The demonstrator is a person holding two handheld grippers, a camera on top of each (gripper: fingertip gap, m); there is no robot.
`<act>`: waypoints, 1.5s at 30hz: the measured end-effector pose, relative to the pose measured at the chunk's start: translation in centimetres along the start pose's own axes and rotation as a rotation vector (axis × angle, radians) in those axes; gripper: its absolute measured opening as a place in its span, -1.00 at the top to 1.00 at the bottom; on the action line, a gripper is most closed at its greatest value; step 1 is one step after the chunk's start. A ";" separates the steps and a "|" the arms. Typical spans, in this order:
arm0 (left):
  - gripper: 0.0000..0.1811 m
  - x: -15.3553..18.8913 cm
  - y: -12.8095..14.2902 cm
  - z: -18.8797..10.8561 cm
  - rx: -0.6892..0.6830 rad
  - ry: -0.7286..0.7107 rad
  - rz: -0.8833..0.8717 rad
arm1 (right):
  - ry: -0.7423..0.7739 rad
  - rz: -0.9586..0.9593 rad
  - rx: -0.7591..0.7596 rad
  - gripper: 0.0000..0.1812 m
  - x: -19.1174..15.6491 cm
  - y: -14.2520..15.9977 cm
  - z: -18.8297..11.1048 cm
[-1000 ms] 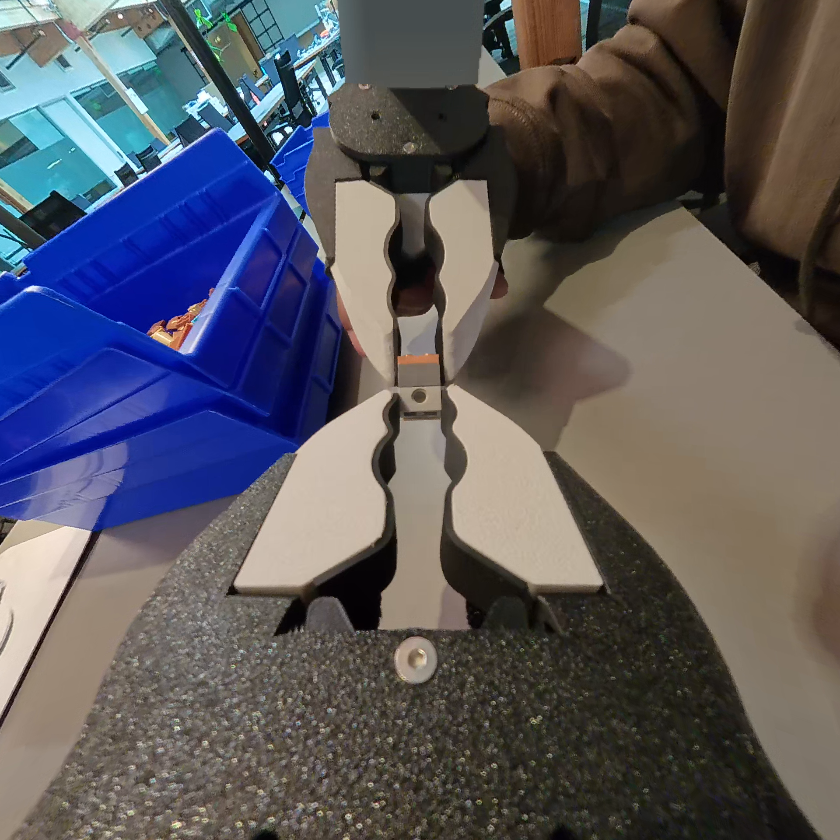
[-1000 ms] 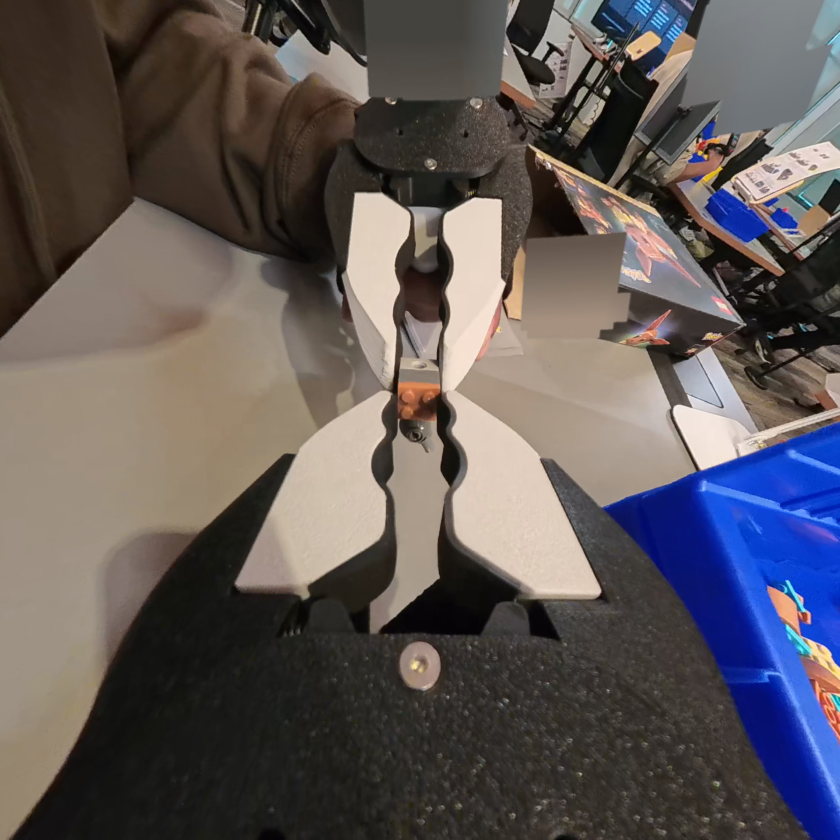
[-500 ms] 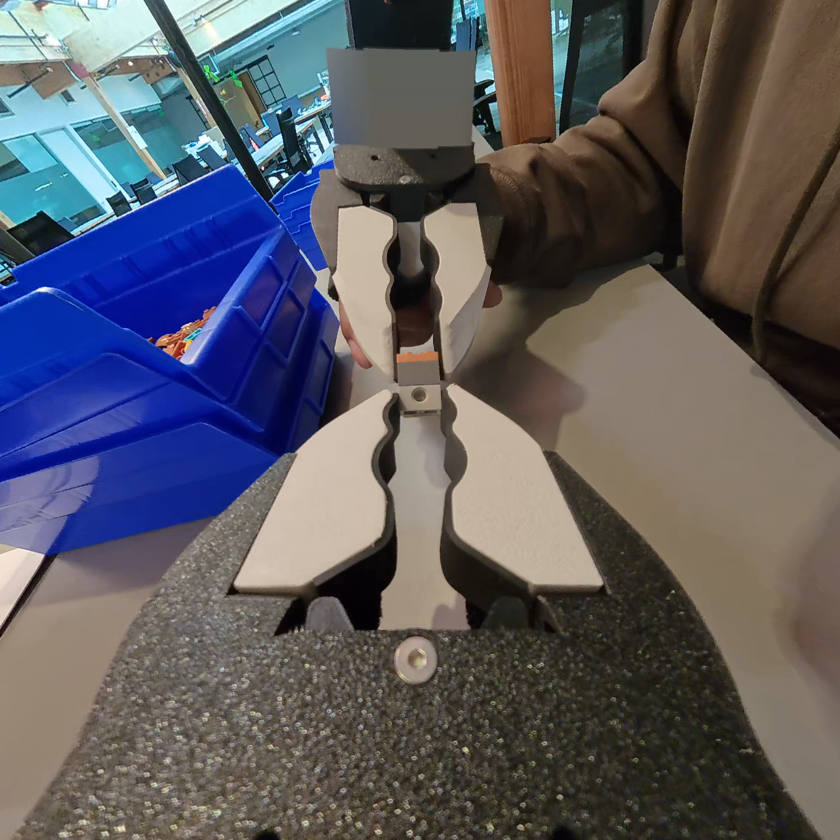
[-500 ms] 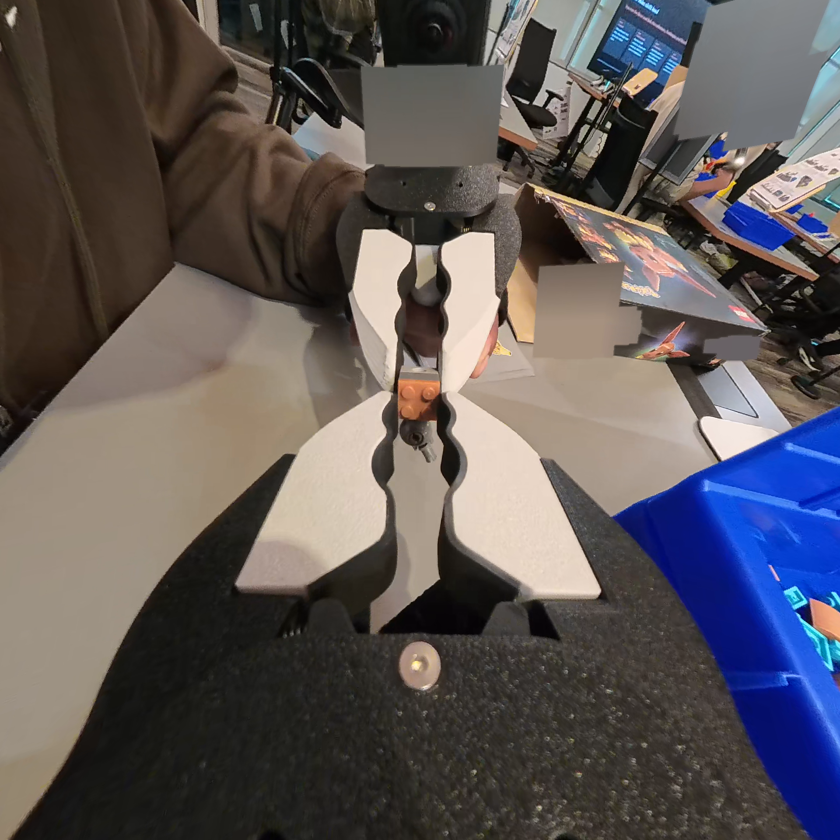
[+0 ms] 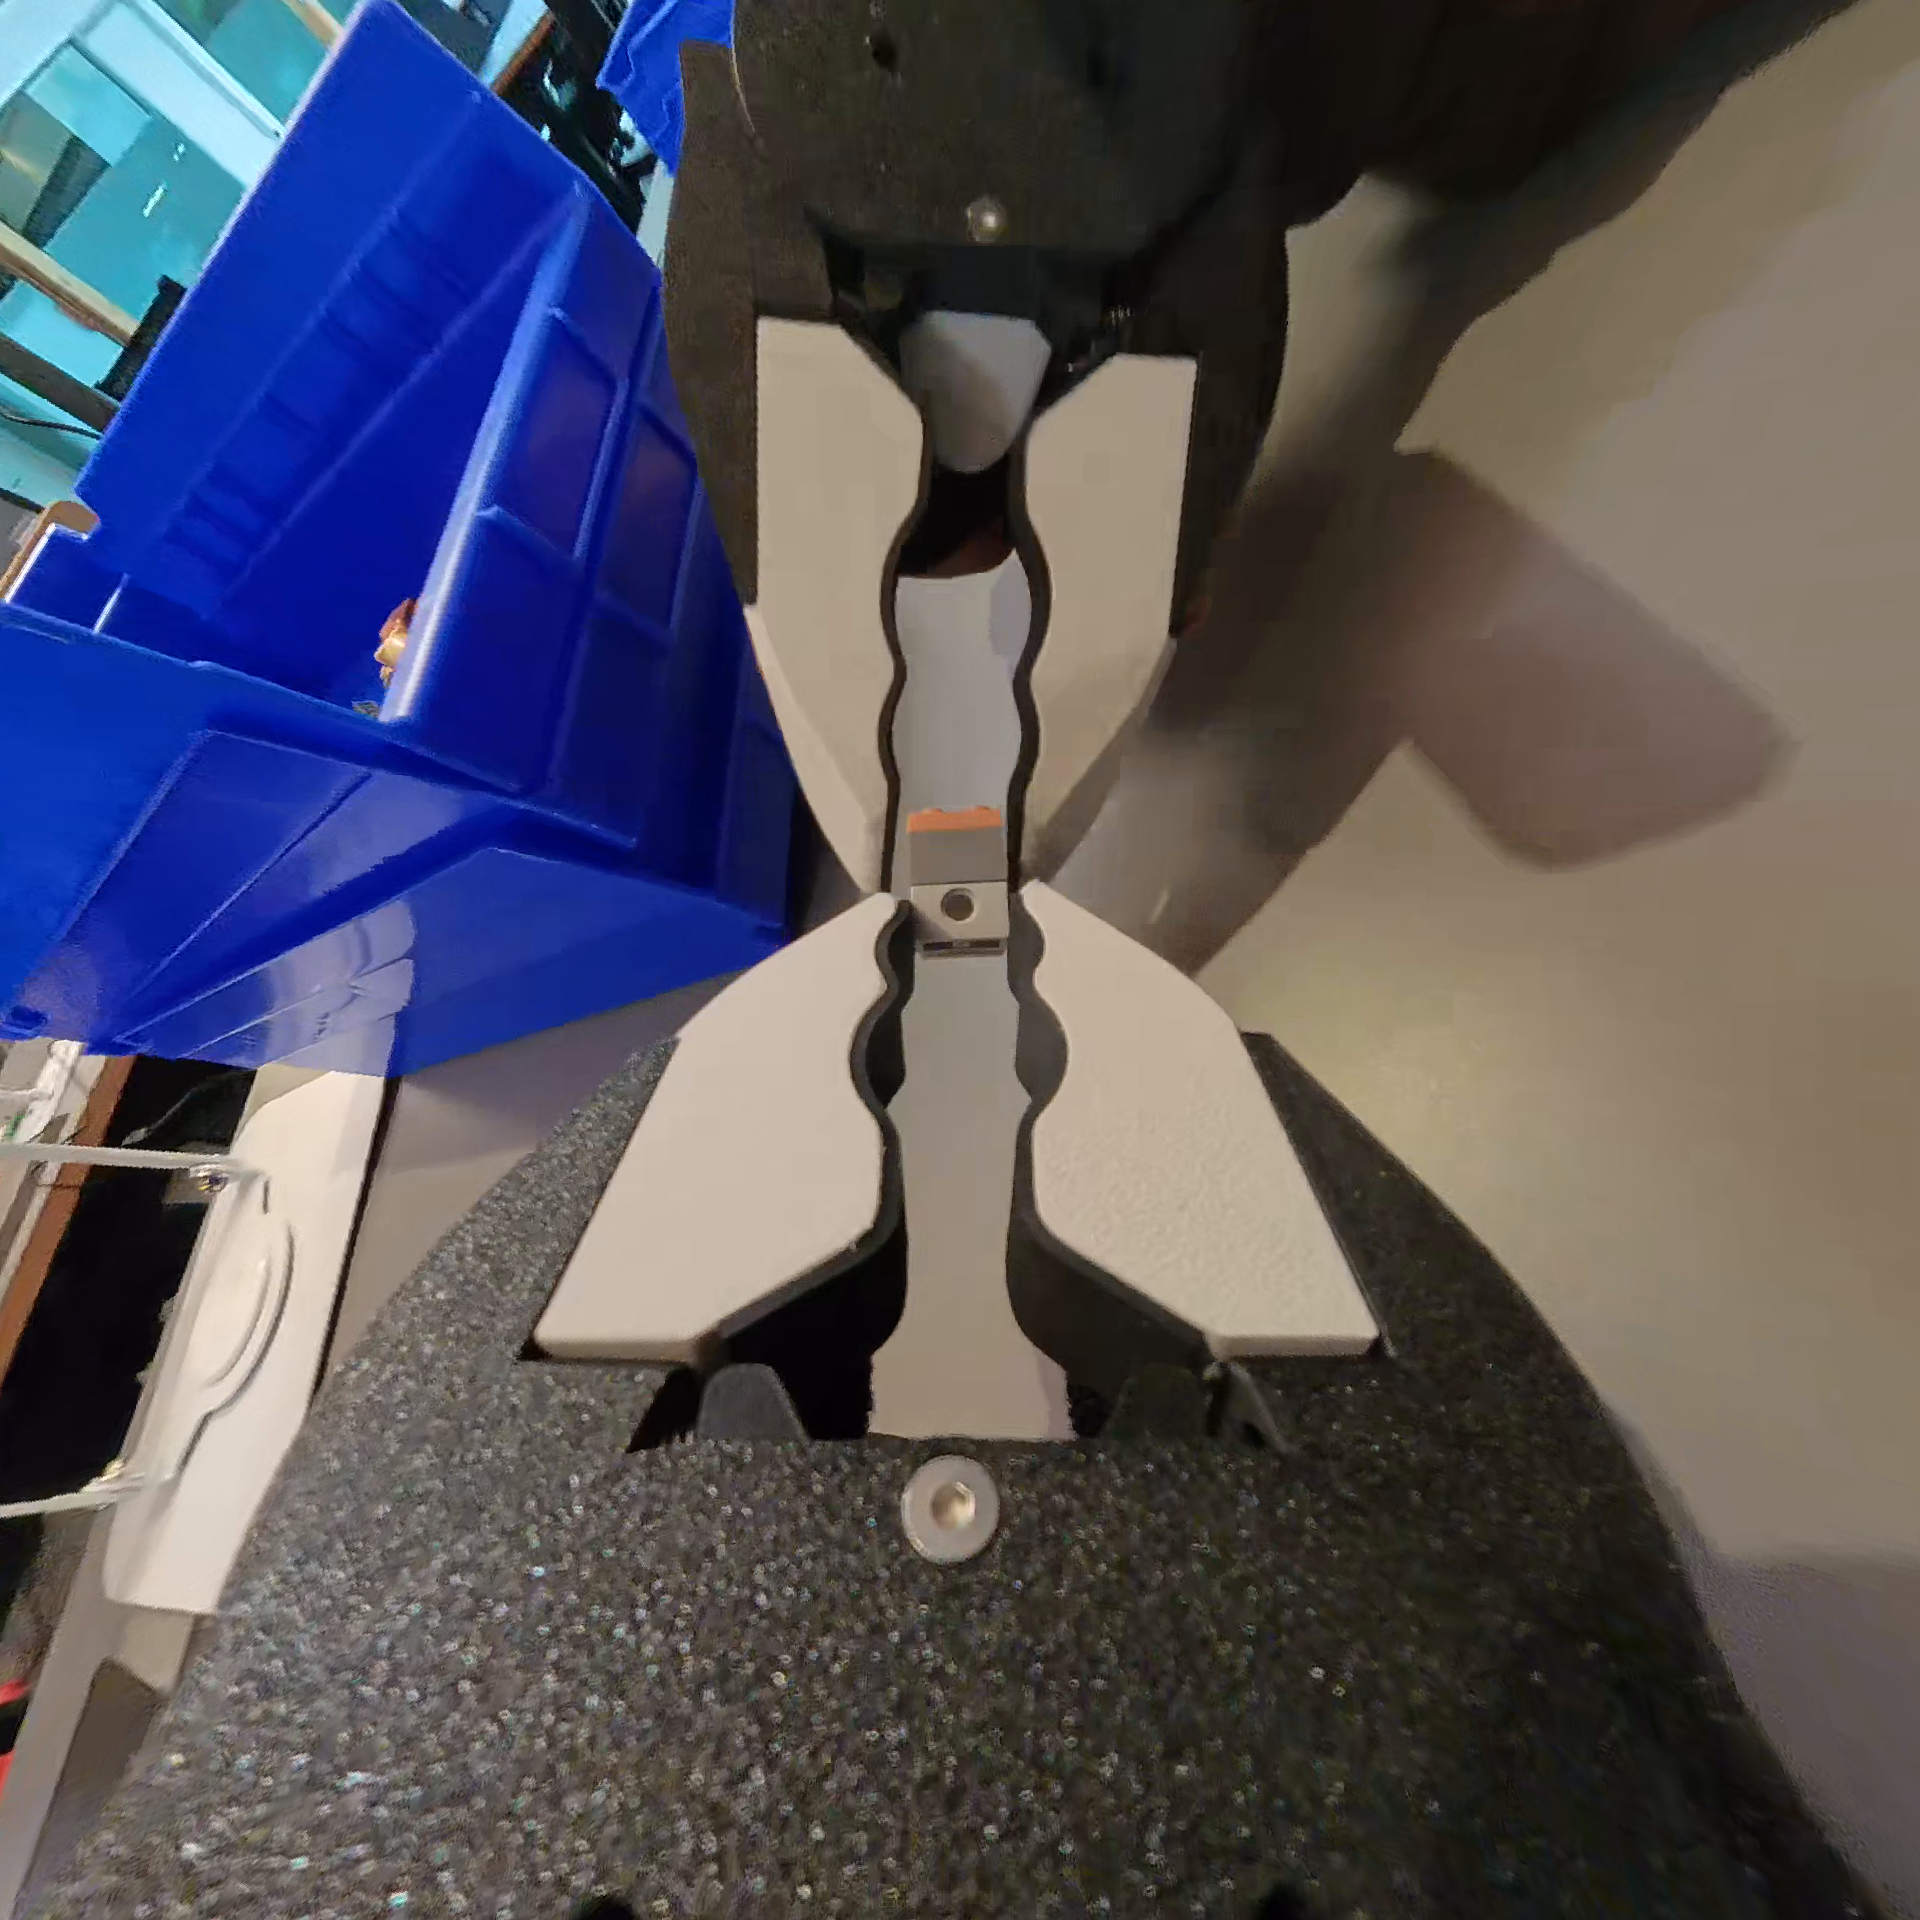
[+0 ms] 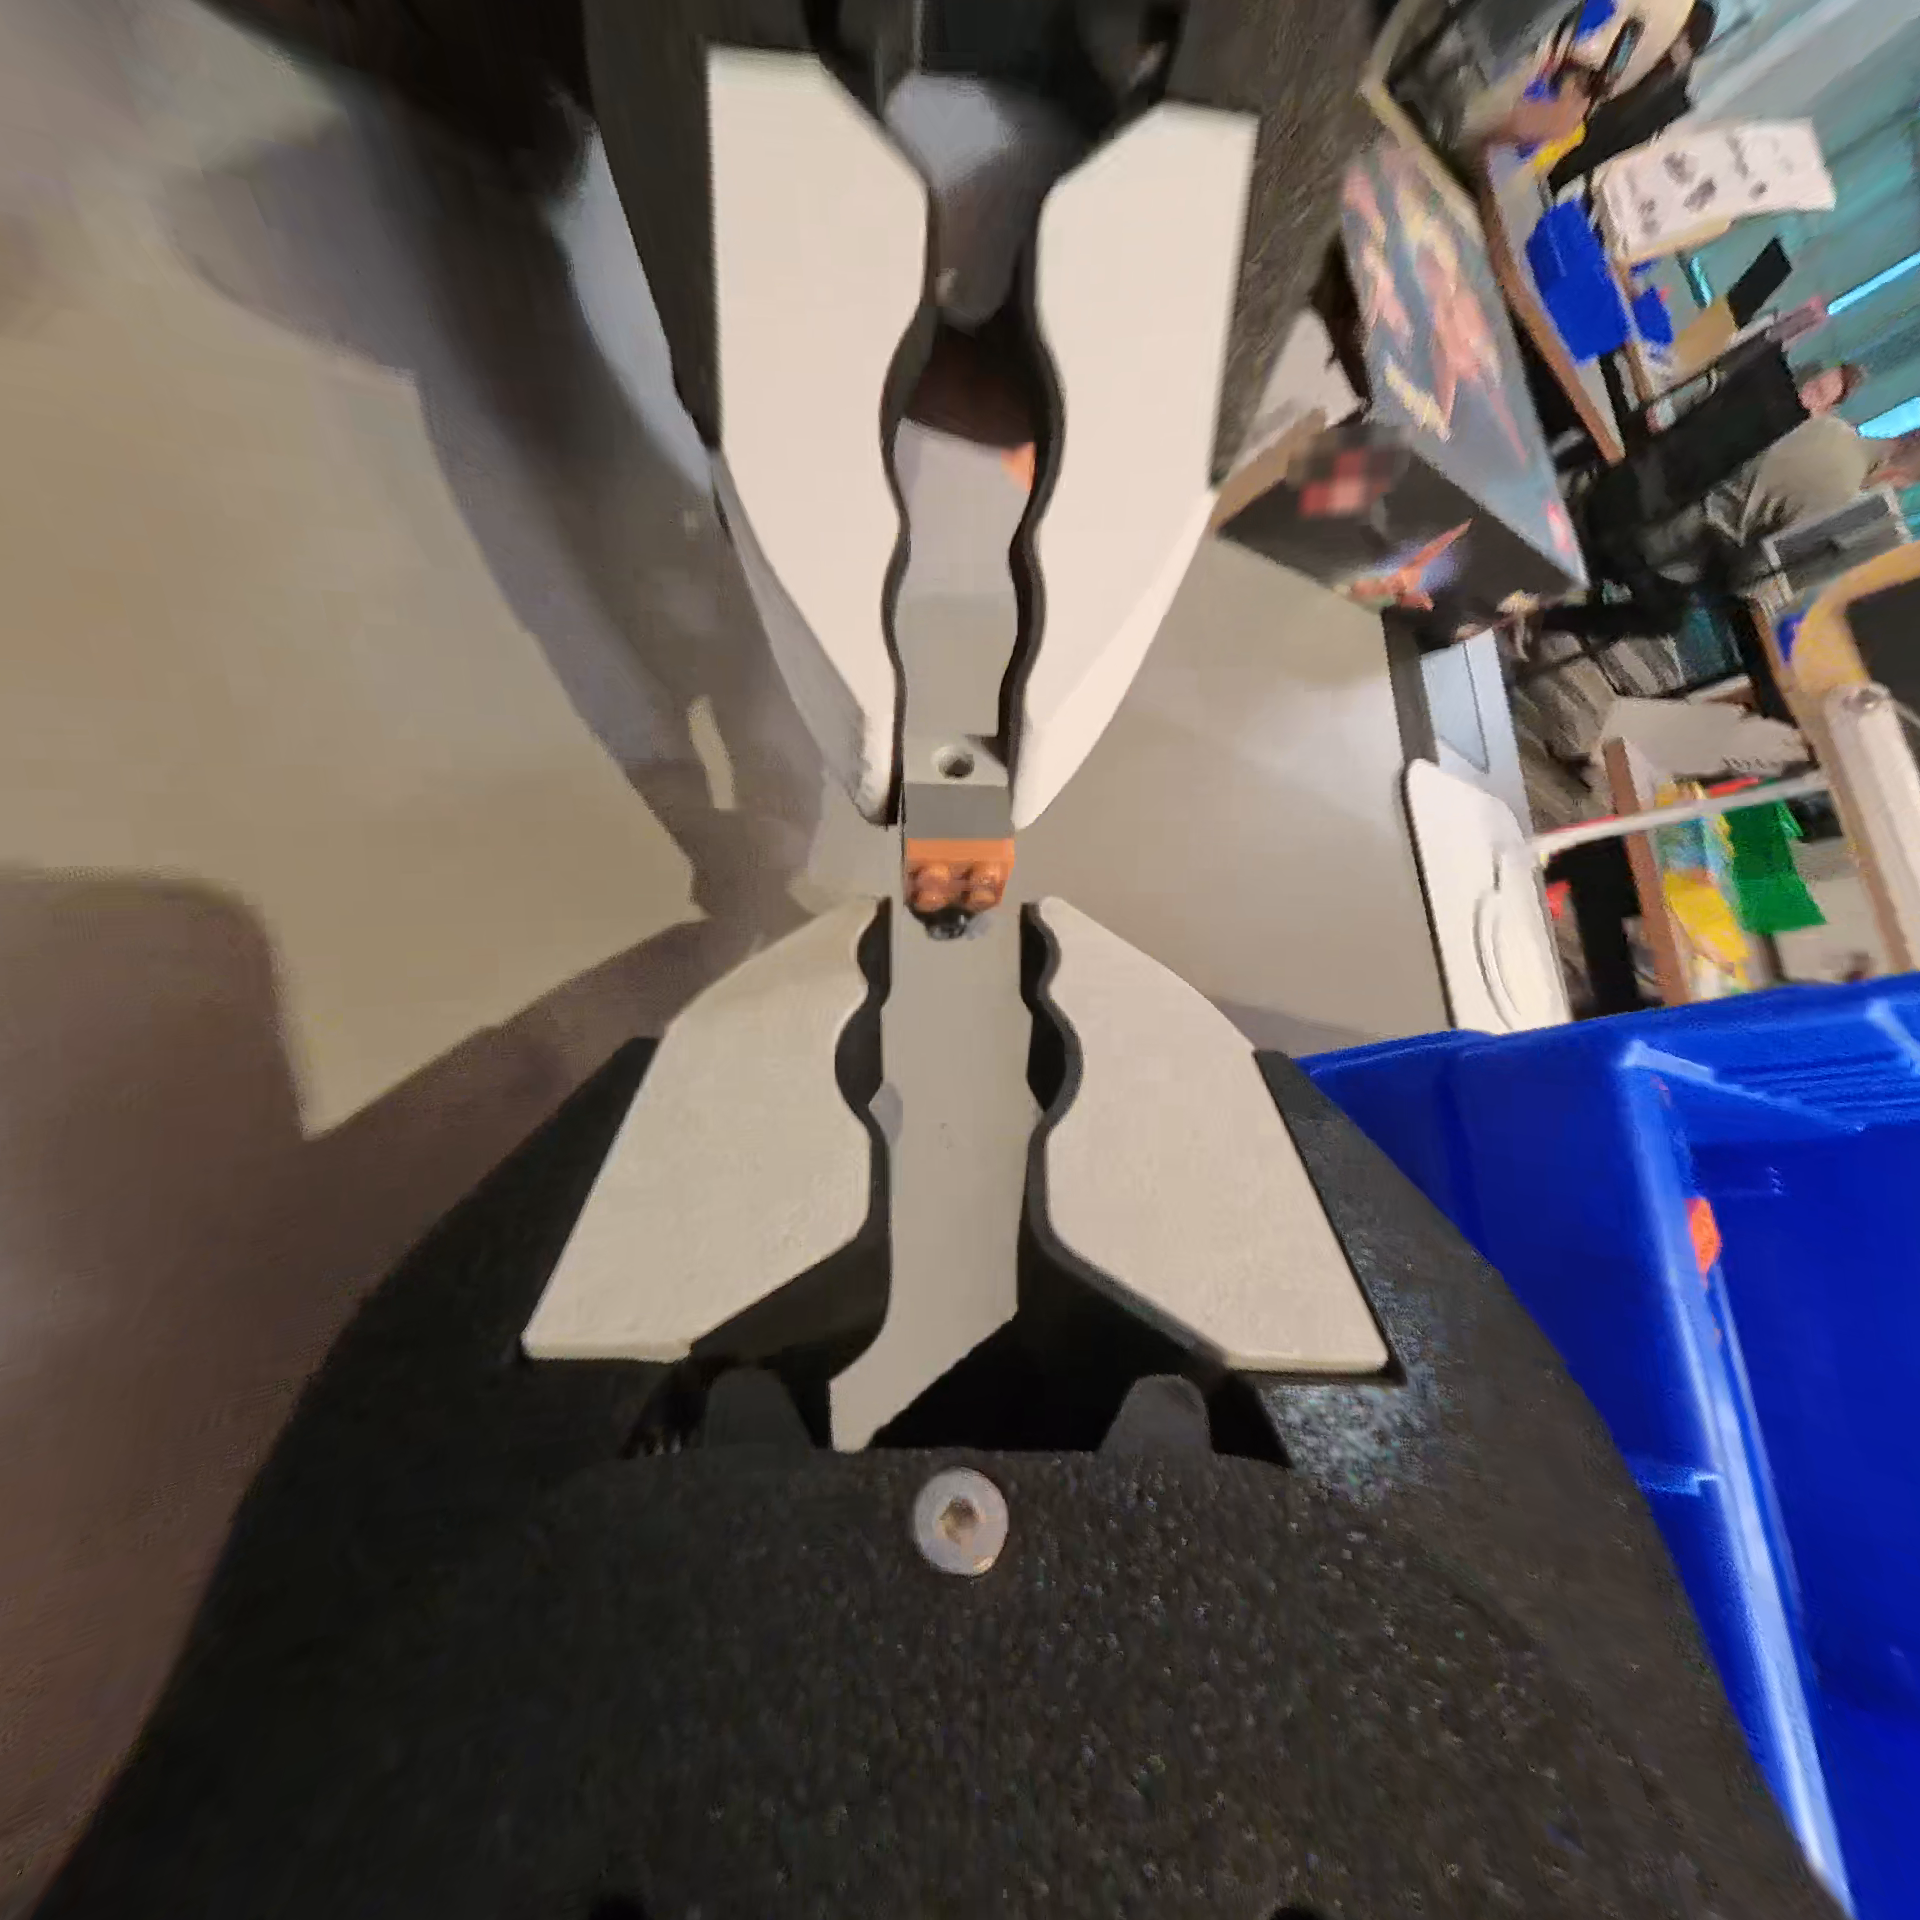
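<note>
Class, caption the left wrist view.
The left gripper and right gripper meet tip to tip on a grey-and-orange brick assembly beside blue bins.

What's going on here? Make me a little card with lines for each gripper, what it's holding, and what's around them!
Left gripper: shut on a grey brick
Right gripper: shut on the orange plate stuck to that brick
How they meet: tip to tip, facing each other, above the grey table
Beside them: blue bins, with small colourful pieces inside
Farther off: a dark cardboard box with pictures on it
Sharpness: edges of the right wrist view are blurry
</note>
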State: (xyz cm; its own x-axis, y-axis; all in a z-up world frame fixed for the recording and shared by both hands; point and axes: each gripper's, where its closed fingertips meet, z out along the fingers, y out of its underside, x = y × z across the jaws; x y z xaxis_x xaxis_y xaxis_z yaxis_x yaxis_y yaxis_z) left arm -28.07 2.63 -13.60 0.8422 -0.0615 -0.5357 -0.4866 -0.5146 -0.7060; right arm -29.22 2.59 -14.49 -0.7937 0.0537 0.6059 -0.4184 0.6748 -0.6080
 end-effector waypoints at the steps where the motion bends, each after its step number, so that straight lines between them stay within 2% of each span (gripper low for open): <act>1: 0.81 0.0 0.2 0.1 -0.022 -0.010 0.014 | 0.011 -0.026 -0.037 0.71 -0.1 0.5 0.4; 6: 0.81 0.2 1.1 0.7 -0.115 -0.035 0.068 | 0.055 -0.088 -0.089 0.70 -0.2 0.3 1.1; 20: 0.81 0.2 0.9 0.8 -0.121 -0.050 0.084 | 0.090 -0.118 -0.157 0.79 -0.2 0.9 1.6; 27: 0.81 0.1 -0.6 0.0 0.045 0.000 -0.032 | 0.017 0.002 -0.015 0.80 -0.2 -0.6 0.5; 40: 0.81 0.5 -1.4 -0.1 0.115 0.044 -0.073 | -0.105 0.115 0.115 0.80 -0.8 -1.5 -0.6; 45: 0.81 0.2 -0.6 0.0 0.049 0.009 -0.037 | -0.051 0.056 0.059 0.80 -0.5 -1.0 -0.3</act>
State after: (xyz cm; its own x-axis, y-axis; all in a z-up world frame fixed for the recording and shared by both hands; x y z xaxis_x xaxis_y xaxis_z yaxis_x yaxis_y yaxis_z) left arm -27.63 2.94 -13.26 0.8615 -0.0507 -0.5052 -0.4660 -0.4739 -0.7472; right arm -28.23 2.14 -14.03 -0.8374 0.0513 0.5442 -0.3972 0.6268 -0.6703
